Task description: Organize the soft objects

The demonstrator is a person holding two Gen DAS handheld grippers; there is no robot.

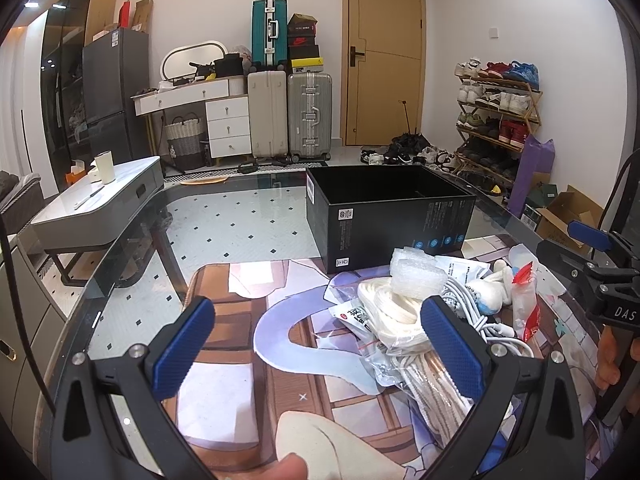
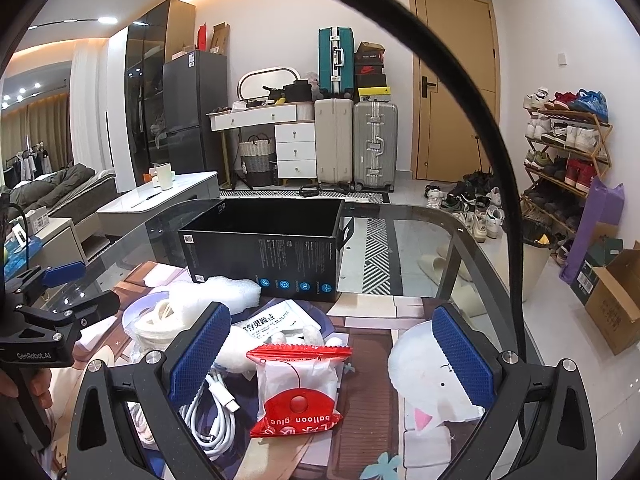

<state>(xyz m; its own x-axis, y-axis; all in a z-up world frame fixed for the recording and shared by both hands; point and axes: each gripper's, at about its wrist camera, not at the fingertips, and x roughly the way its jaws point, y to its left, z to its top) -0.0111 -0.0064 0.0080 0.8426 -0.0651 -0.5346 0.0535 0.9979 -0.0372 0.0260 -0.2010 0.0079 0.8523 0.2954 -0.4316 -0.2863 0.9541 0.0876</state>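
I see a glass table [image 2: 420, 240] carrying a printed mat [image 1: 240, 360], and at the back of the mat stands an open black box [image 1: 384, 216], its top uncovered and nothing visible inside from either wrist view. Just in front of the box lies the heap of soft things: a piece of white bubble wrap [image 1: 416, 276] on top, a bag of coiled white laces [image 1: 388, 316] beneath it, a white charging cable [image 2: 220, 404], a small white plush toy [image 1: 492, 288] and a red-and-white packet marked balloon glue [image 2: 300, 388].

My left gripper [image 1: 316, 344] hovers over the mat with its blue pads spread wide and holding nothing, the right pad close beside the laces. My right gripper [image 2: 332, 356] is likewise spread wide and empty, with the balloon glue packet lying on the mat between its fingers, not touching either.
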